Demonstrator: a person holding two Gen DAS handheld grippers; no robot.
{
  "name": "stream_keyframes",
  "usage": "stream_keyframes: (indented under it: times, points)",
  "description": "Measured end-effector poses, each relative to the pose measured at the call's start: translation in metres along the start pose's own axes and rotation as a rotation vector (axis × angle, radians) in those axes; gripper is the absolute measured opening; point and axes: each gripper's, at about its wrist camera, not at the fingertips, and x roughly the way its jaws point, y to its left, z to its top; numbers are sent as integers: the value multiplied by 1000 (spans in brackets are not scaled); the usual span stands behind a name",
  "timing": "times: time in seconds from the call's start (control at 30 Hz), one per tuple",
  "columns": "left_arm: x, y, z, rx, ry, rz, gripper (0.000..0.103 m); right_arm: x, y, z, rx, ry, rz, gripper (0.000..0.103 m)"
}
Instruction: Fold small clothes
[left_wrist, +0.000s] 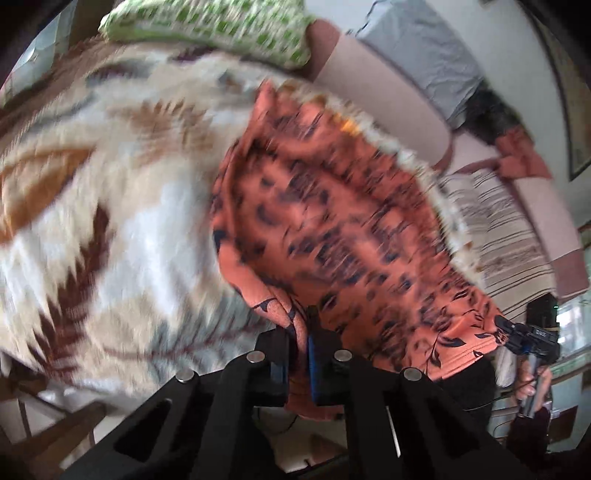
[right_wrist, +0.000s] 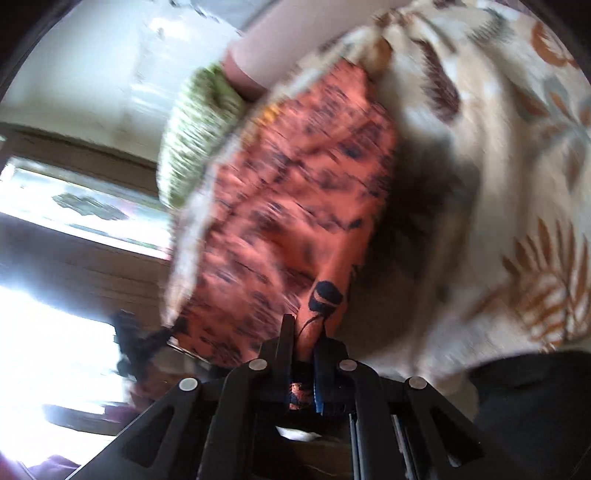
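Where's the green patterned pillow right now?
The green patterned pillow lies at the far edge of the leaf-print blanket, top left in the left wrist view, beyond the orange garment.

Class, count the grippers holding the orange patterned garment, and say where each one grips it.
2. The left gripper pinches one near corner of the orange garment; the right gripper pinches the other. None seems hidden.

The left gripper (left_wrist: 300, 332) has matte black angular linkage arms set with round silver pins, and a blue pad lines its fingers (left_wrist: 314, 354). The right gripper (right_wrist: 303, 338) shows the same black frame, silver pins and a blue strip at 5 o'clock.
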Motion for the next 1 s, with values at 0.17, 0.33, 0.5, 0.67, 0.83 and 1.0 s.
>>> stream_keyframes:
  times: [0.17, 0.33, 0.5, 0.67, 0.83, 1.0]
  points:
    - [-24, 0, 59, -33, -86, -74, 7, -18, 14, 52, 19, -116, 96, 9]
    - [-17, 10, 127, -66, -117, -64, 7, -18, 13, 121, 40, -208, 101, 9]
    - [27, 25, 201, -115, -86, -40, 7, 0, 5, 196, 76, -267, 86, 9]
    - [96, 32, 275, -142, -35, 19, 7, 43, -14, 271, 139, -281, 42, 9]
    - [161, 49, 323, -192, 34, 68, 7, 96, -61, 329, 284, -254, 17, 9]
    - [205, 68, 337, -237, 58, 81, 8, 139, -126, 354, 489, -215, 88, 12]
